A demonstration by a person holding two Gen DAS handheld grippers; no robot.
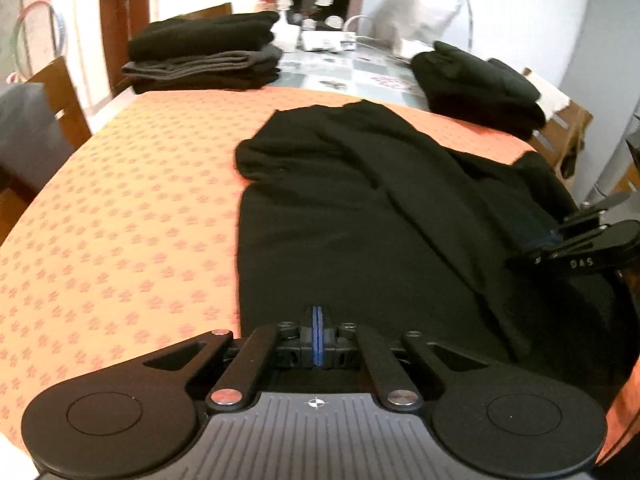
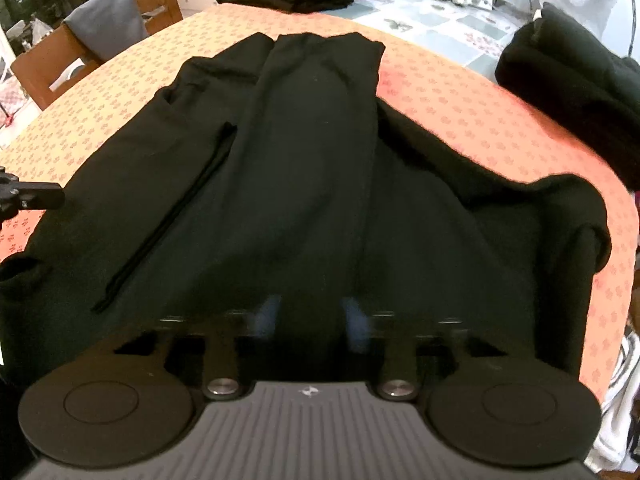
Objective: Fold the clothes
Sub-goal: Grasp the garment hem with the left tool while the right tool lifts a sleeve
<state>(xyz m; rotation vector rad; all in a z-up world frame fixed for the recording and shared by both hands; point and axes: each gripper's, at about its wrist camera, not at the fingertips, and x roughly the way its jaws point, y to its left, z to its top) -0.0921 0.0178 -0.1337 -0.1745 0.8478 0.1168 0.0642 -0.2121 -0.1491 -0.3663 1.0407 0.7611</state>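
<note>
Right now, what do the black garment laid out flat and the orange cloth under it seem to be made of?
Black garment: soft matte knit, perhaps fleece or jersey; it drapes in rounded folds without shine. Orange tablecloth: thin printed fabric, probably woven; flat, matte, with a repeating small flower pattern.

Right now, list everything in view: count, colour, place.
spread garment: one, black, lying on the orange cloth, near side.
tablecloth: one, orange with small flower print, covering the table.
folded stack: one, black and grey, far left.
dark pile: one, black, far right.
wooden chairs: at least two, brown, along the table's left side.
left tool: one, black, shut, at the garment's near edge.
right tool: one, black, blurred, over the garment.
</note>
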